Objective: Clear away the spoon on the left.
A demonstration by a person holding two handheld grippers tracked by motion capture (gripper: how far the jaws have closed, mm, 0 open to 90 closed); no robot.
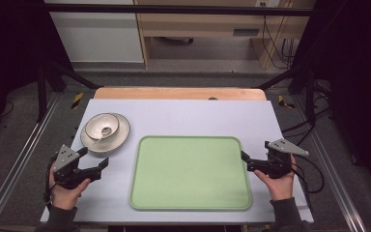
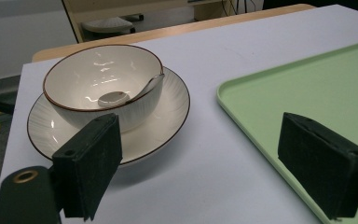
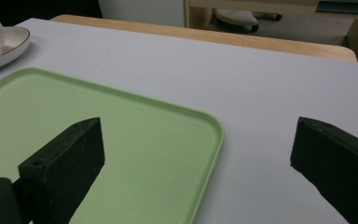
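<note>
A white bowl point(image 1: 102, 126) with a brown rim stands on a matching plate point(image 1: 121, 138) at the table's left, with a white spoon point(image 1: 106, 130) lying inside it. An empty pale green tray point(image 1: 191, 171) lies in the middle. My left gripper point(image 1: 94, 157) is open just in front of the plate, touching nothing. In the left gripper view the bowl point(image 2: 102, 86), spoon point(image 2: 121, 95) and plate point(image 2: 163, 123) sit beyond the open gripper point(image 2: 209, 172), and the tray point(image 2: 317, 93) is at the right. My right gripper point(image 1: 246, 162) hovers open at the tray's right edge, its jaws straddling the tray's rim point(image 3: 214, 140).
A lilac mat point(image 1: 183, 116) covers the table, with a wooden strip point(image 1: 178, 93) at the far edge. Black frame posts stand at both sides and cables point(image 1: 314, 169) trail at the right. Bare mat lies behind the tray and to its right.
</note>
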